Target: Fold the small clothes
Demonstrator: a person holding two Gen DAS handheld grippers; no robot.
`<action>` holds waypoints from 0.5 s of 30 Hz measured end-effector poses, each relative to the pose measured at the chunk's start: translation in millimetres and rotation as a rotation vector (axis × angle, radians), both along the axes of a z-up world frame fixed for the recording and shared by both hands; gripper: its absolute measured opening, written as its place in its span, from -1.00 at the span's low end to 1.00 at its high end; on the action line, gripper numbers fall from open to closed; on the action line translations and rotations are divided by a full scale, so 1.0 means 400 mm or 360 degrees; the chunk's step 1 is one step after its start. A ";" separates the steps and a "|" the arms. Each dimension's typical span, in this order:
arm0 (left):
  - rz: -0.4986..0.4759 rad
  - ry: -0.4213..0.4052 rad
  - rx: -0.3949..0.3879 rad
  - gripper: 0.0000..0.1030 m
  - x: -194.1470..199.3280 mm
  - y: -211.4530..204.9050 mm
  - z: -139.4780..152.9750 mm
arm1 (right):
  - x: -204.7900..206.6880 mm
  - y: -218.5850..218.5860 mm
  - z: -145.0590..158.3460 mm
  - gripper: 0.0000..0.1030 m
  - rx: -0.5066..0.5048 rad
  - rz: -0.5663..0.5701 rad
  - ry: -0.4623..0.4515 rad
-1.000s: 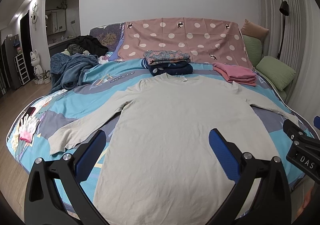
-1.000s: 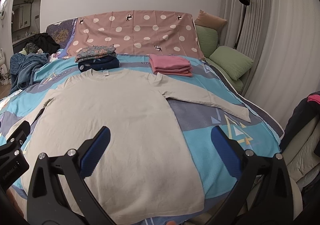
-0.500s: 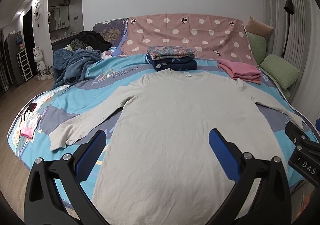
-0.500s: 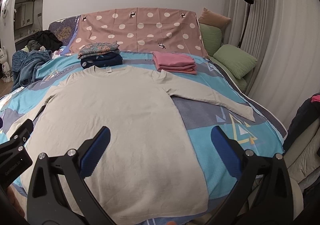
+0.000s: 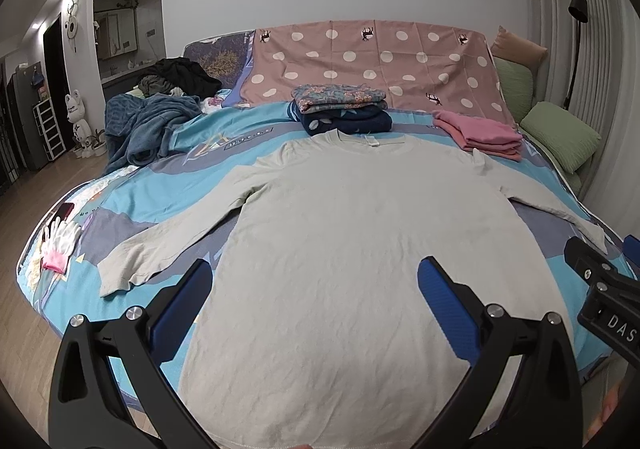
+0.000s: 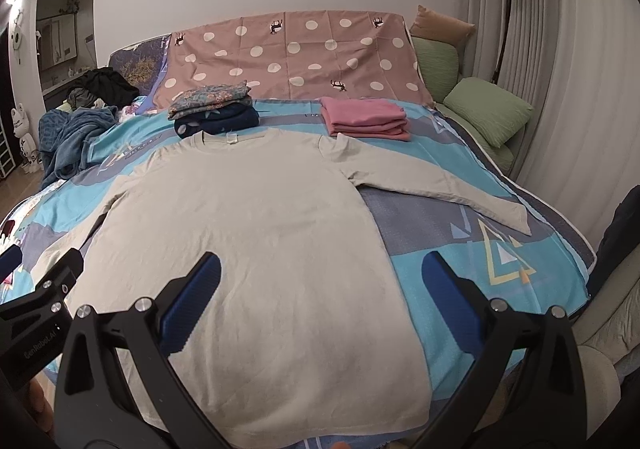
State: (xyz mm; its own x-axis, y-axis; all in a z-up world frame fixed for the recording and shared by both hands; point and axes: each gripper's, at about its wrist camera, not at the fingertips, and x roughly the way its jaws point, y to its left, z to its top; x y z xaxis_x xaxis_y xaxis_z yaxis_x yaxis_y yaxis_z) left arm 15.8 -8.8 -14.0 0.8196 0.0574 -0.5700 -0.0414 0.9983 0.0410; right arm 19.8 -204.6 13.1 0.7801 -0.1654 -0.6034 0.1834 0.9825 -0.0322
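A light grey long-sleeved shirt [image 5: 360, 249] lies flat on the bed with both sleeves spread out; it also shows in the right wrist view [image 6: 248, 233]. My left gripper [image 5: 316, 277] is open and empty, held above the shirt's lower half. My right gripper [image 6: 320, 269] is open and empty above the shirt's lower right edge. The left sleeve cuff [image 5: 120, 273] lies near the bed's left edge. The right sleeve cuff [image 6: 516, 217] lies toward the bed's right side.
Folded clothes stand behind the collar: a floral and navy stack [image 5: 340, 109] and a pink stack [image 6: 366, 117]. A blue blanket heap [image 5: 148, 121] lies far left. White and pink gloves [image 5: 60, 245] lie at the bed's left edge. Green pillows [image 6: 488, 109] sit at the right.
Both grippers have pulled back and tilted slightly, so the shirt and bed sit a little lower and farther in view. Both stay open. The shirt has not moved.
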 end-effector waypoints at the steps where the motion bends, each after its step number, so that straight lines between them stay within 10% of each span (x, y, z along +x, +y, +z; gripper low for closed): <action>1: 0.0000 -0.0002 0.0004 0.97 0.000 -0.003 0.001 | 0.002 -0.002 -0.001 0.96 -0.0002 0.0001 0.0001; 15: 0.0007 0.0055 0.0034 0.97 0.013 -0.028 -0.020 | 0.018 0.002 -0.012 0.96 0.0004 0.0042 0.0042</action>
